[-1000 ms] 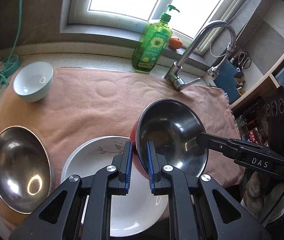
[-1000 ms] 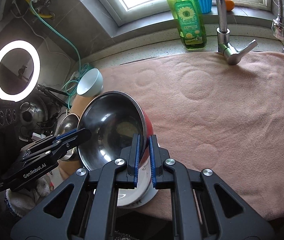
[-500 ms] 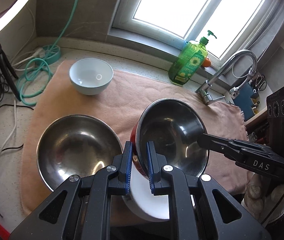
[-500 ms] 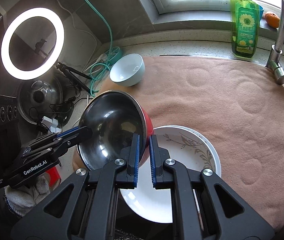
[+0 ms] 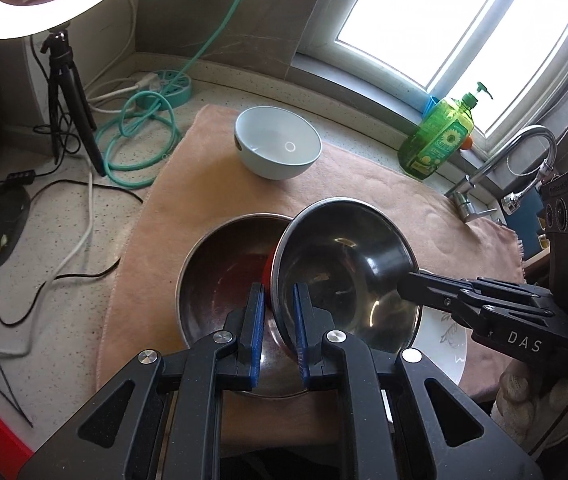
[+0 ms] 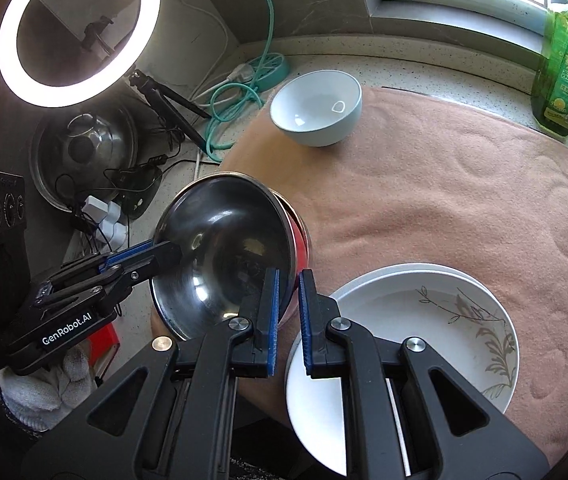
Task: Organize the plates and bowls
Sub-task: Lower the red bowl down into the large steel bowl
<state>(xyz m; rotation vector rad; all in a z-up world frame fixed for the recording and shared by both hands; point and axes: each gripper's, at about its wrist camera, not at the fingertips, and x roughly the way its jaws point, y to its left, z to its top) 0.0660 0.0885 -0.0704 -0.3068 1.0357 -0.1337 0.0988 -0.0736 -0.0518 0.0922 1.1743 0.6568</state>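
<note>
Both grippers, left [image 5: 278, 316] and right [image 6: 288, 306], still clamp their jaws on opposite rims of the red-sided steel bowl [image 5: 344, 276]. It has moved off the white plate [image 6: 424, 340] and now hangs tilted over the large steel bowl [image 5: 220, 272]. Beyond the jaws an empty white bowl [image 5: 278, 148] sits on the towel [image 6: 444, 184].

Each camera sits just behind its own jaws, looking forward and steeply down at the tabletop from close by.

The left wrist view faces the window, with the red-sided steel bowl [image 5: 344, 264] right ahead of its jaws and the large steel bowl [image 5: 220, 276] just below them.

The right wrist view faces the ring light [image 6: 78, 32] corner, with the white plate [image 6: 424, 320] just right of its jaws.

Both views share the held bowl, the pale blue bowl [image 5: 278, 148] well beyond the jaws, the pink towel [image 6: 464, 200], the green soap bottle [image 5: 438, 140], and each other's gripper.
</note>
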